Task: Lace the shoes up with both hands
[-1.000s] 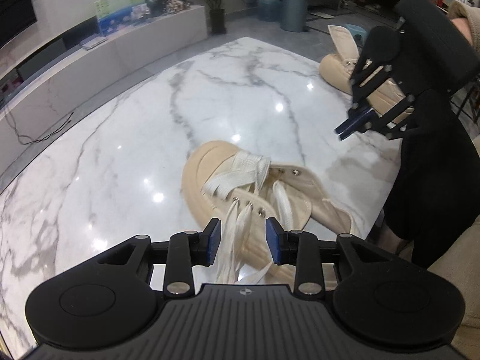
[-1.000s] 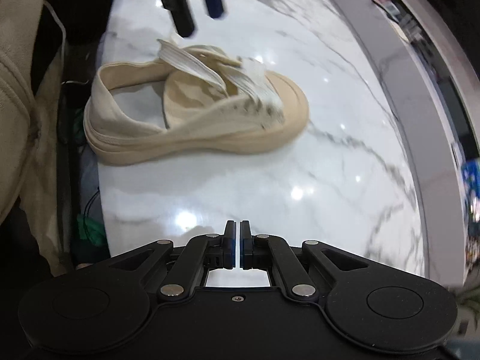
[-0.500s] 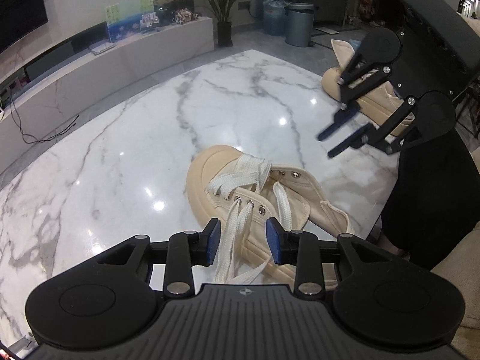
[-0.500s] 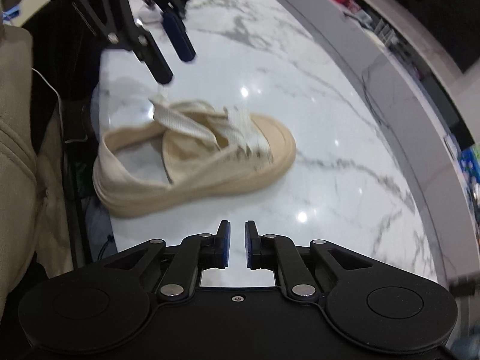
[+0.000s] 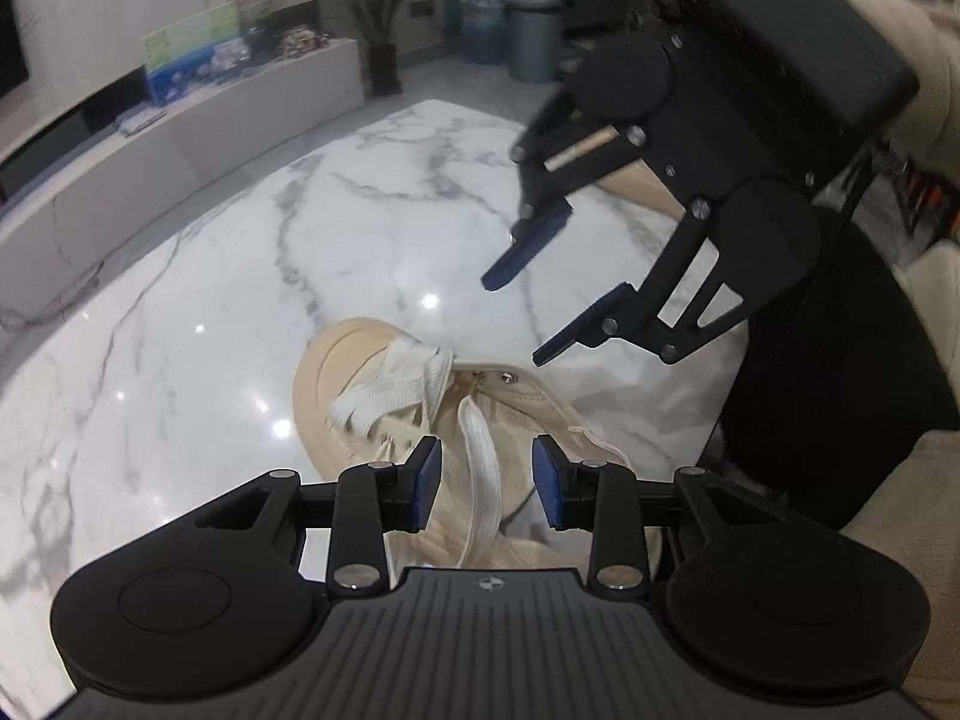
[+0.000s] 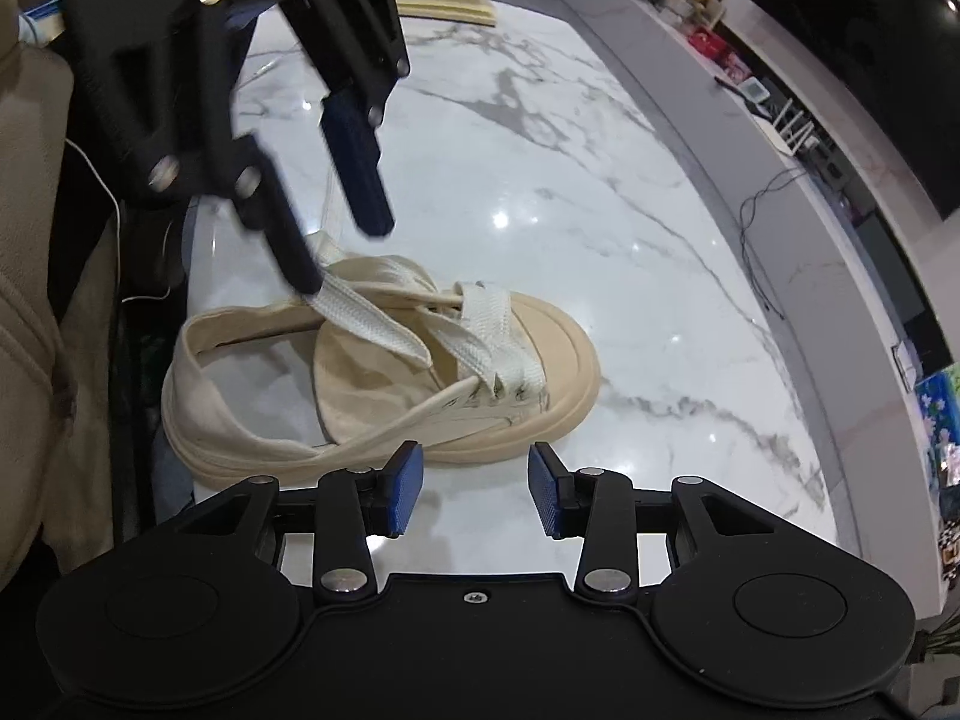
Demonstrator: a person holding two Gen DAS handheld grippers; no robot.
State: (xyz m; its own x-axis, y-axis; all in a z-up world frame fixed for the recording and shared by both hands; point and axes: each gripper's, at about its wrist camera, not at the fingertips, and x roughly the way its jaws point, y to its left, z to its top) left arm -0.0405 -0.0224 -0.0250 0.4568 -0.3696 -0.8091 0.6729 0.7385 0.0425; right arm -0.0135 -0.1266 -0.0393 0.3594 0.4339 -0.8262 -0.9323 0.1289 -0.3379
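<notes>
On the glossy white marble table (image 6: 600, 192), a beige shoe (image 6: 384, 384) is being approached; both the left gripper (image 5: 486, 483) and the right gripper (image 6: 474, 489) are being held apart, empty, the right's jaws having just been opening.

Black two-finger gripper (image 6: 474, 495) bodies, blue ribbed pads (image 6: 403, 489), silver screws.

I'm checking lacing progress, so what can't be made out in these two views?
- Left wrist view: the shoe heel and the lace end are hidden behind the left gripper body.
- Right wrist view: one left finger overlaps the lace, so contact is unclear.
- Right wrist view: the eyelets are too small to count.
</notes>
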